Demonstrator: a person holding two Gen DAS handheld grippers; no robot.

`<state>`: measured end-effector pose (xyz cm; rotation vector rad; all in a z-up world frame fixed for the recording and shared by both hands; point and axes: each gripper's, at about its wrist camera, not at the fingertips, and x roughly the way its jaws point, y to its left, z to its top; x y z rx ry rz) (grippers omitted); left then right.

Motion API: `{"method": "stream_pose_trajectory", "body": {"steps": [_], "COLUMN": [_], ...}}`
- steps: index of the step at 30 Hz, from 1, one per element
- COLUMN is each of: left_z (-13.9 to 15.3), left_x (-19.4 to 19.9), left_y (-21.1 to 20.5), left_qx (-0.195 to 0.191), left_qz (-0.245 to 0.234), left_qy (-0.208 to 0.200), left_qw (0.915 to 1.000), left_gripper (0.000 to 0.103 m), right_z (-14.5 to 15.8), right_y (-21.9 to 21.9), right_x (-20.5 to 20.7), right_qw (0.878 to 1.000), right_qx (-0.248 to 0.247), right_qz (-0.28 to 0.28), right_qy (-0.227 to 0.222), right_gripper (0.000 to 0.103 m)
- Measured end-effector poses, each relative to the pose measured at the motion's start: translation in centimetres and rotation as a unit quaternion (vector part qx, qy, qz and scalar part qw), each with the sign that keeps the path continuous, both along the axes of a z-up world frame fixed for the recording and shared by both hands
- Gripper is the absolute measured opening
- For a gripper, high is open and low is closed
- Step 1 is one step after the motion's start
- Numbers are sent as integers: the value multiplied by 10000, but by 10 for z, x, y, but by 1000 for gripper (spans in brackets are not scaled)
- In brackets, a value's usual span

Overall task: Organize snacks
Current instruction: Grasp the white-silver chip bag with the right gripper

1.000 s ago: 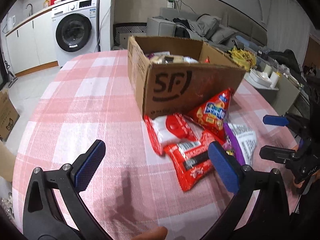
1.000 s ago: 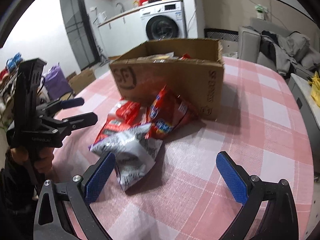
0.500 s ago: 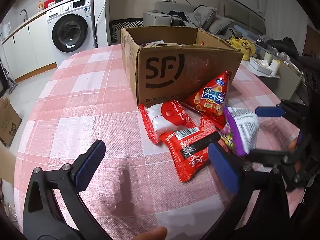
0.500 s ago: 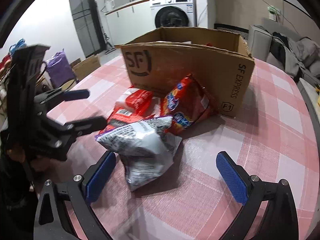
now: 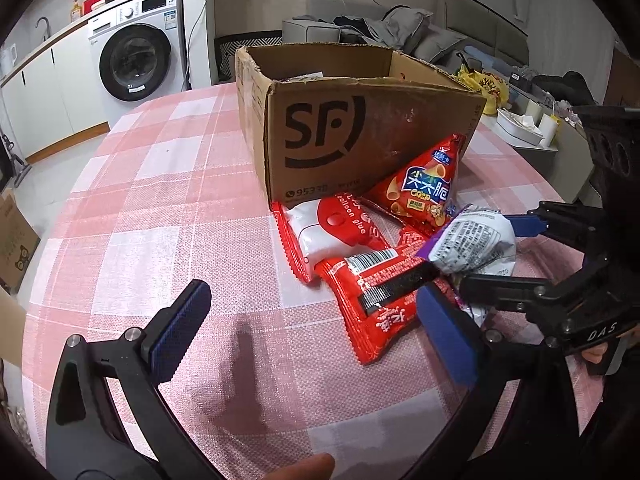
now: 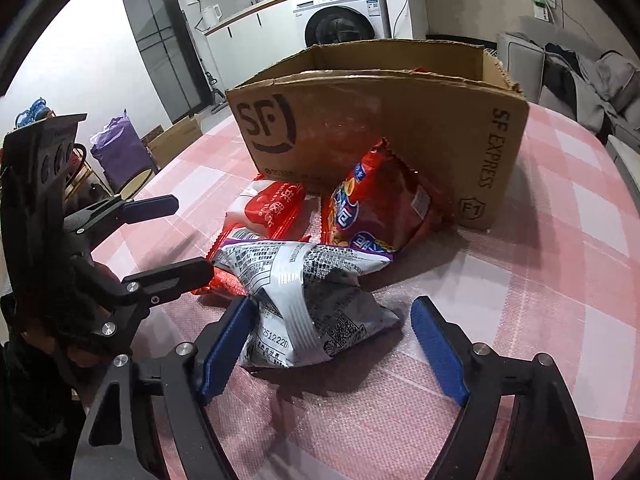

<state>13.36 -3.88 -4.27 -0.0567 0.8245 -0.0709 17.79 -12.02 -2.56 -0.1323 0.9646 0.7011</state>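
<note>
On pink-and-white checked tablecloth (image 6: 560, 240): brown cardboard box printed "SF" (image 6: 400, 128), twelve o'clock. Red crisp packet (image 6: 384, 208) leaning against box. Silver-and-purple crinkled snack bag (image 6: 304, 300) between closing right gripper (image 6: 332, 344) jaws, left pad touching, right pad apart. Left gripper (image 5: 312, 332) wide, empty.

- the cardboard box (image 6: 384, 128) stands on the table (image 6: 560, 248), open side up.
- the crisp bag (image 6: 380, 212) leans against the box's front wall.
- the balloon glue pack (image 5: 332, 236) lies left of it, at the box's foot.
- the barcode pack (image 5: 376, 296) lies nearer, partly under the silver bag (image 6: 304, 300), which lies foremost.
</note>
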Motion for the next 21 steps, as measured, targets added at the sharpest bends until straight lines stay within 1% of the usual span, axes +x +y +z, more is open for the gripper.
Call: {"method": "stream_pose_trajectory", "body": {"steps": [1,2,8,14,17,21], "left_z": [0,-1,-3,-5,-6,-8], "left_x": [1,1,2,3,6,9], "left_y": [1,1,2,2,-2,-12], "left_qx": [-23,-35,-57,-105,-68,-117], "left_qz": [-10,-9,-6,-19,-39,-104], "left_qy": [8,17,45,57,83,183], "left_qw": [10000,10000,10000,9999,9999,9997], "left_gripper": [102,102,102,102,102,102], "right_z": [0,1,1,8,12,18], "right_y": [1,1,-9,-25,-40,-57], "right_x": [0,0,-4,-14,-15,-14], "right_qw": [10000,10000,9995,9986,9972,9953], "right_qx": [27,58,307,519,726,848], "right_qz": [33,66,44,-52,-195,-455], "right_qy": [-6,-9,15,-48,-30,-69], "right_gripper": [76,73,68,67,67,67]}}
